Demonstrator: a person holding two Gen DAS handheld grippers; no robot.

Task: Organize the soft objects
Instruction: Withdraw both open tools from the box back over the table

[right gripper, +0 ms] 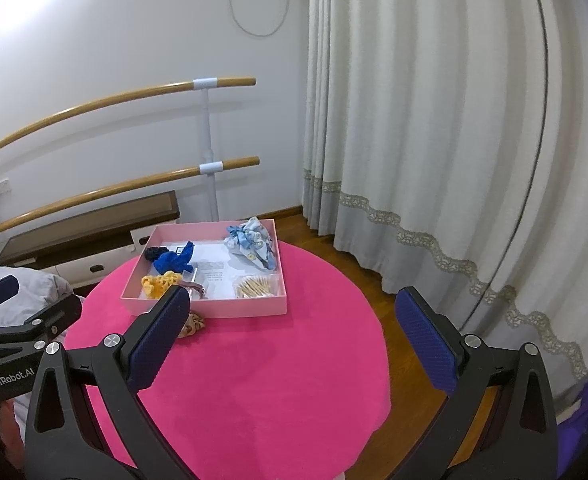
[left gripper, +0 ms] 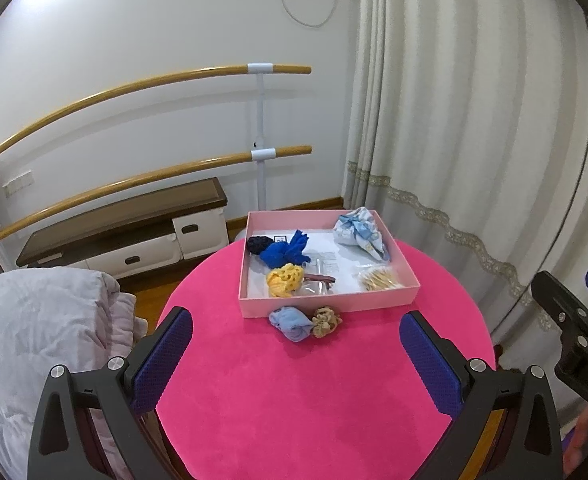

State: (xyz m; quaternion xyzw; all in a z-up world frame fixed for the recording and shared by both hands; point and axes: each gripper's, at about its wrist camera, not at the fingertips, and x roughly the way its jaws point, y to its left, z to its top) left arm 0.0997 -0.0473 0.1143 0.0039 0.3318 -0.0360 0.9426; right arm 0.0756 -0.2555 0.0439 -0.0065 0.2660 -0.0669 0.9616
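Two scrunchies, pale blue (left gripper: 290,323) and beige (left gripper: 326,321), lie touching on the pink bench (left gripper: 294,400), just near of the pink box (left gripper: 325,302). Inside: black, blue (left gripper: 288,251) and yellow (left gripper: 284,280) soft items at left, patterned bundle (left gripper: 359,232) far right. Left claw (left gripper: 295,354) and right claw (right gripper: 292,338) both gape wide, holding nothing

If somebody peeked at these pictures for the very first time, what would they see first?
Probably the bright pink round table filling the middle, with the pale pink box at its far side holding soft bundles like the blue cloth and yellow scrunchie. Just outside the box lie a light blue bundle and a tan scrunchie, in front of the open left gripper.
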